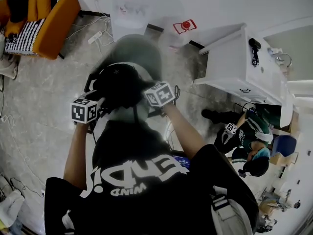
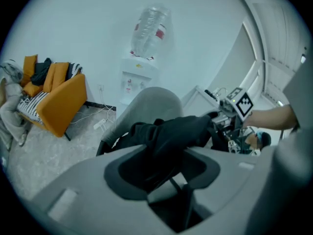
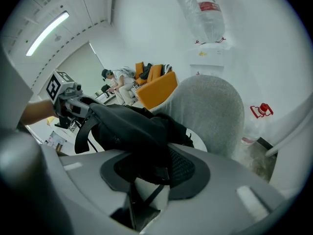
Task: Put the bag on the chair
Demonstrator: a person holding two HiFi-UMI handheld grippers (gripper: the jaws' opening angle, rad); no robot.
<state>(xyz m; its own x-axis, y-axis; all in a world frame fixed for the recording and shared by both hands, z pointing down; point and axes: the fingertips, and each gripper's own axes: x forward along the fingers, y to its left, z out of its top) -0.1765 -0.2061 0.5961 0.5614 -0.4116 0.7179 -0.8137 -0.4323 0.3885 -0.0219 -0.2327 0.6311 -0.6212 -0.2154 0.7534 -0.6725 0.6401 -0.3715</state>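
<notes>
The black bag (image 1: 120, 84) lies on the seat of the grey chair (image 1: 138, 50), in front of its rounded backrest. It is between the two grippers, which stand on its two sides and face each other.

The left gripper (image 2: 161, 166) has its jaws wide apart. A fold of the bag's dark cloth lies in the gap between them, but the pads do not press on it, so the gripper does not hold the bag. The right gripper (image 3: 146, 169) is in the same state: the jaws stand far apart, the bag's cloth and a thin strap are in the gap, and nothing is clamped. Whether the cloth touches the inner side of the jaws I cannot tell.

Seen from the left gripper, the chair's backrest rises just behind the bag and the right gripper is on the far side of the bag. Further behind the chair, against the wall, stands a water dispenser (image 2: 139, 80) with its bottle on top. To the left of the left gripper, well apart, is an orange armchair (image 2: 58, 106). To the right of the right gripper stands a white cabinet (image 1: 244, 67), and a person (image 1: 247, 136) bends down beside it.
</notes>
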